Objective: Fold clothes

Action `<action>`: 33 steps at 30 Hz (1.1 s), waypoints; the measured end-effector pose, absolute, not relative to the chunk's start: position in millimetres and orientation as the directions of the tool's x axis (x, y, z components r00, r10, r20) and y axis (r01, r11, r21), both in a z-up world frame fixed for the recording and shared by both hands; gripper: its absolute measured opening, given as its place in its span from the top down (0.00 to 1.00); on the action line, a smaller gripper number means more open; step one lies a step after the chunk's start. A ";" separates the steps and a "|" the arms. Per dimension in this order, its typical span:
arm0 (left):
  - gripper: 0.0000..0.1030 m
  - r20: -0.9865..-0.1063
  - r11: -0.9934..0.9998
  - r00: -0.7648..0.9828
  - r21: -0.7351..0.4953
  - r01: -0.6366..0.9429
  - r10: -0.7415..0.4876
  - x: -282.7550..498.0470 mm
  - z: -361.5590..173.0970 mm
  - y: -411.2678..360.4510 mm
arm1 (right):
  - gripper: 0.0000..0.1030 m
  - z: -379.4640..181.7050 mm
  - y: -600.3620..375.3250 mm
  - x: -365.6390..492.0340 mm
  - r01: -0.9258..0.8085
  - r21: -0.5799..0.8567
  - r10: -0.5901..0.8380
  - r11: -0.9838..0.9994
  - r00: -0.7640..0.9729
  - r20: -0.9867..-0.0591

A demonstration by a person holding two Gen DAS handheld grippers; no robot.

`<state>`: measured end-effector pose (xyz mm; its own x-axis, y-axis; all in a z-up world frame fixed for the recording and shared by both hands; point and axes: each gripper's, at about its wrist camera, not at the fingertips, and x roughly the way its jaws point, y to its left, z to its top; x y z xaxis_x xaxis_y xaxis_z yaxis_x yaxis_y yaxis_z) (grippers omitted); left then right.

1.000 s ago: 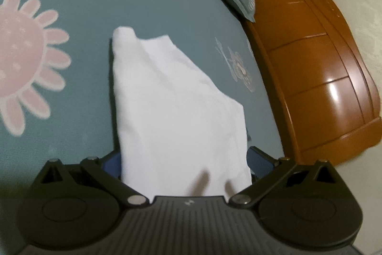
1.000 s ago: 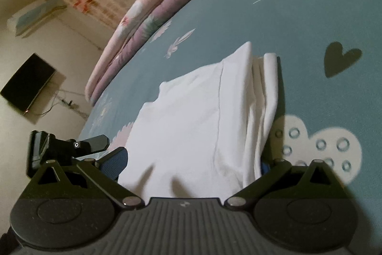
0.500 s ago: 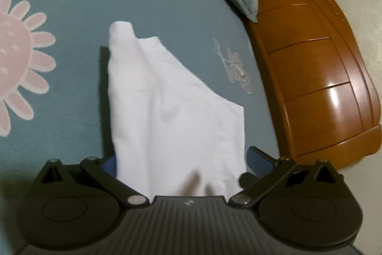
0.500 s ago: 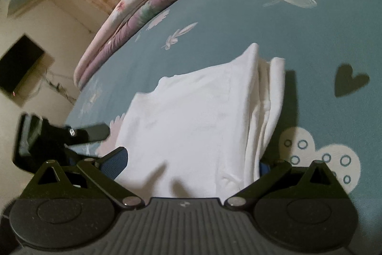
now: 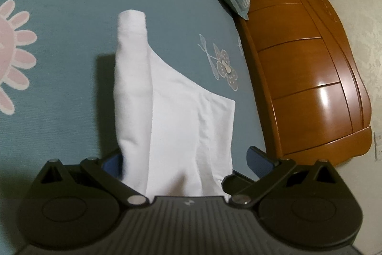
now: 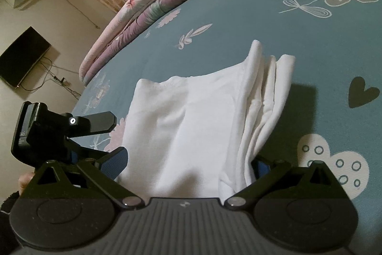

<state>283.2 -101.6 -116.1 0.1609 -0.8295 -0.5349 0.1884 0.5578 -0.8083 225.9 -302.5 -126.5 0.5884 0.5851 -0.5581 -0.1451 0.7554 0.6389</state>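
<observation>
Left fingers (image 5: 183, 160): standing wide apart, the blue pads flanking the near edge of the shirt (image 5: 172, 116); cloth is running between them and under the body, but nothing is being pinched.
Right fingers (image 6: 191, 160): also spread wide, one pad at each side of the shirt's (image 6: 191, 126) near edge, no clamp showing; the left gripper (image 6: 59, 133) is sitting just beside the left pad.
Shirt: lying ahead of both pairs of fingers on the bed (image 5: 59, 87), already folded narrow, with a rolled stack of layers along one long side and a flatter panel on the other.
Step in hand: likely taking the near edge for the next fold away from the fingers.
Doing it well: closing both pairs on all the layers at once, especially the thick stacked side in front of the right fingers' right pad, so no inner layer is slipping out.
Doing it well, next: lifting both ends level and carrying them together, keeping the edge taut between the grippers.
Risk: the loose stacked layers are fanning at the far end and could be splaying further.
Beyond: quilt (image 6: 152, 1) along the bed's far side; footboard (image 5: 308, 78) to the right of the left fingers.
</observation>
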 end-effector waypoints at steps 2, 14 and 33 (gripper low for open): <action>0.01 -0.537 0.559 0.154 -0.806 0.195 -0.829 283.8 -116.9 -102.0 | 0.00 -125.5 -302.4 226.0 -0.151 0.640 0.590 0.753 0.586 -0.555; 0.01 -0.583 0.598 0.134 -0.787 0.153 -0.801 282.7 -147.0 -86.0 | 0.00 -155.7 -319.1 230.8 -0.119 0.680 0.626 0.723 0.529 -0.573; 0.02 -0.573 0.586 0.127 -0.777 0.231 -0.810 274.8 -116.8 -109.1 | 0.00 -122.2 -304.6 230.0 -0.188 0.662 0.643 0.726 0.527 -0.556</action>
<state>274.8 -109.1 -116.8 0.1271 -0.8097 -0.5729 0.2311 0.5858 -0.7768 230.0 -304.6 -122.2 0.5266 0.6428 -0.5563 -0.1875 0.7261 0.6615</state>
